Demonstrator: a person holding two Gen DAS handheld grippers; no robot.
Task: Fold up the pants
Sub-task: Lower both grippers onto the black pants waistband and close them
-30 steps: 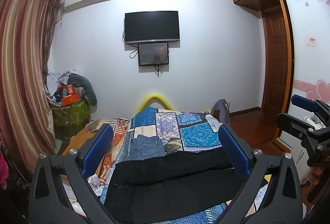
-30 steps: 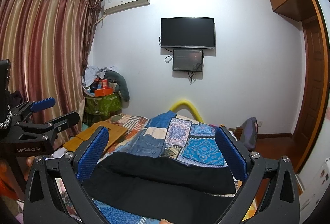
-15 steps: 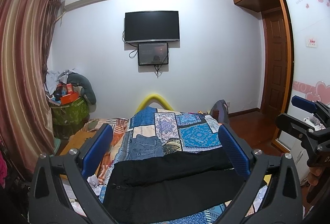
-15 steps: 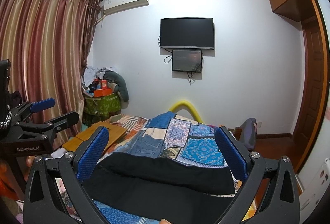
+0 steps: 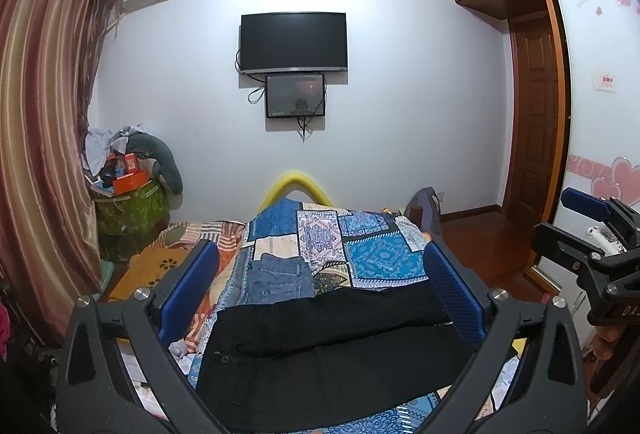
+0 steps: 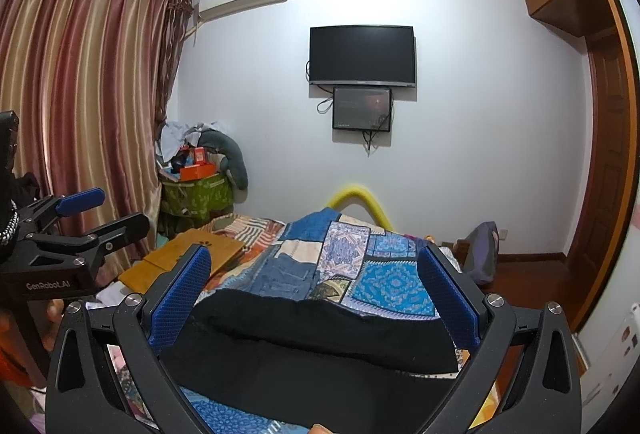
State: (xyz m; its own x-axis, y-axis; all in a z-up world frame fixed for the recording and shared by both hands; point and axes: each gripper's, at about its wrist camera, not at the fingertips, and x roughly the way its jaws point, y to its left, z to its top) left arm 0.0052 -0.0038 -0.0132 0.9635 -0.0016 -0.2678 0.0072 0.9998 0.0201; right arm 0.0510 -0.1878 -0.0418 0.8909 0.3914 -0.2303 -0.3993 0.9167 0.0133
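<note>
Above the black pants (image 5: pixel 332 338), both tools (image 5: pixel 320 298) (image 6: pixel 316 298) hover level, spread wide, grasping nothing.

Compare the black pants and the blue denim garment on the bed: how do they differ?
The black pants lie spread out long across the near bed; the blue denim garment is a small folded bundle farther back. The pants are plain black; the denim is faded blue with visible seams. Both rest on the patchwork blue bedspread, untouched.
</note>
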